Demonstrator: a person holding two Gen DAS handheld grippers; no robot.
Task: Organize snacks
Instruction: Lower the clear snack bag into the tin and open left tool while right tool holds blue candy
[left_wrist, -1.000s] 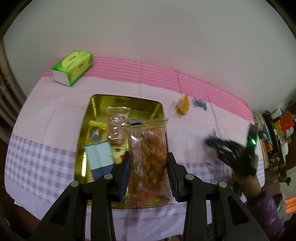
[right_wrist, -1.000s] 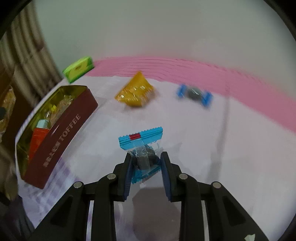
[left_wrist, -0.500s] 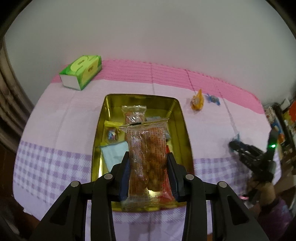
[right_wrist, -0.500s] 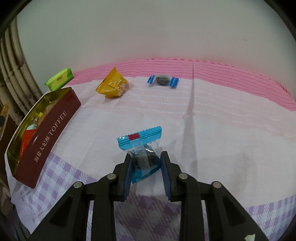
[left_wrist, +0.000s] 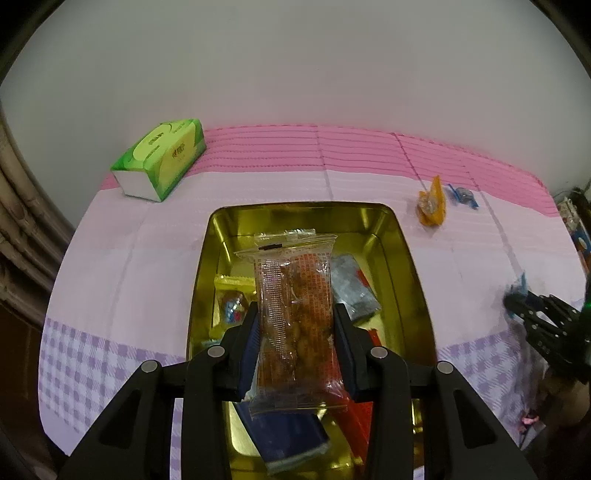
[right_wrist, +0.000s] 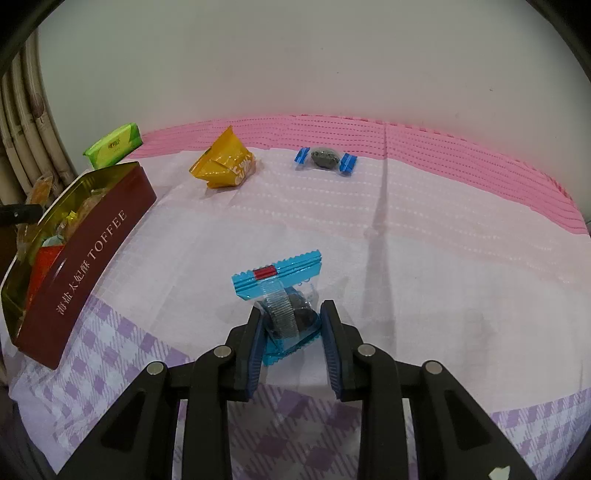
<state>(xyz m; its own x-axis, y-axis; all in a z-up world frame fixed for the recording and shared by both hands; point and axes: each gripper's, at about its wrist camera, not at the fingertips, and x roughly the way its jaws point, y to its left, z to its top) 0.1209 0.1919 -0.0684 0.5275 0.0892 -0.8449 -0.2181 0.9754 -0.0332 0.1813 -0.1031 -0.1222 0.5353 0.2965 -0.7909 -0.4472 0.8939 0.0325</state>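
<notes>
Clamped in the left gripper (left_wrist: 297, 332), the peanut packet (left_wrist: 295, 314) has been lowered over the gold tin (left_wrist: 400, 251), ready for release, while the blue candy packet (right_wrist: 284, 299) is pinched by the right gripper (right_wrist: 291, 328).

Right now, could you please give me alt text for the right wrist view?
The right gripper pinches a blue-wrapped snack above a pink and purple-checked tablecloth. A maroon toffee tin of snacks sits left; an orange packet and blue-ended candy lie beyond.

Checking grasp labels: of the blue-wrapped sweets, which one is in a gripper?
The near blue packet, clamped in the right gripper; the twist-wrapped candy lies loose by the pink stripe.
</notes>
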